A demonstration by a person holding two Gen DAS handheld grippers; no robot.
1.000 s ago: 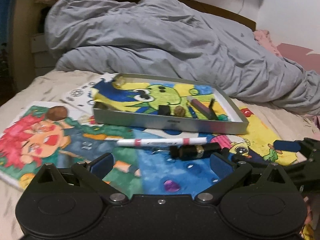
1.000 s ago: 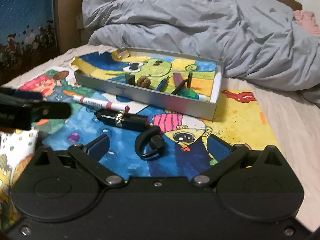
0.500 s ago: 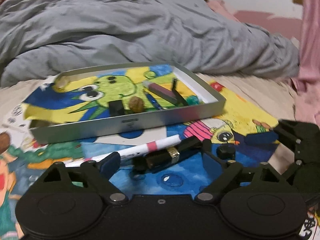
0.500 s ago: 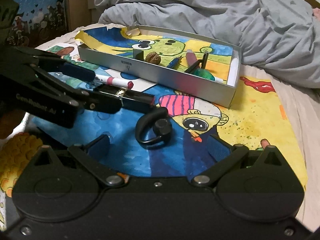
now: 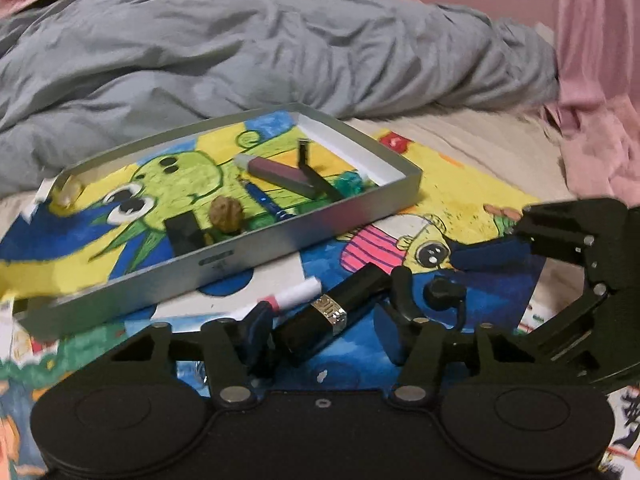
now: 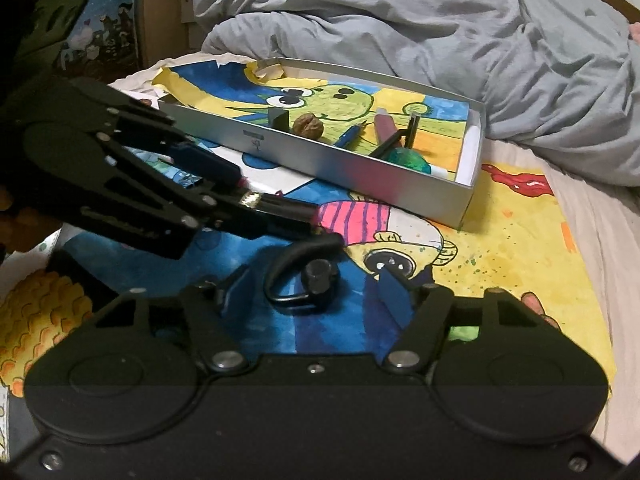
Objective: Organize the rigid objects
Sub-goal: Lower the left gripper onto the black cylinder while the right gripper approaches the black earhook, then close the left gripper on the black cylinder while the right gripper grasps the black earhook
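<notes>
A black tube with a silver band (image 5: 334, 312) lies on the colourful drawing, between the fingers of my left gripper (image 5: 324, 334), which is open around it. A white marker with a pink band (image 5: 298, 294) lies just behind it. A black earpiece with an ear hook (image 6: 308, 276) lies between the fingers of my right gripper (image 6: 316, 292), which is open around it. The earpiece also shows in the left wrist view (image 5: 442, 292). The grey tray (image 5: 248, 256) holds a walnut (image 5: 227, 212), a pink stick, a pen and other small items.
A crumpled grey duvet (image 5: 240, 48) lies behind the tray. Pink fabric (image 5: 592, 80) hangs at the right. Painted sheets (image 6: 500, 240) cover the bed. My left gripper's body (image 6: 120, 176) crosses the left of the right wrist view.
My left gripper has swung right and moved in around the black tube. My right gripper has advanced so the earpiece now sits between its fingers. Both sets of fingers have narrowed.
</notes>
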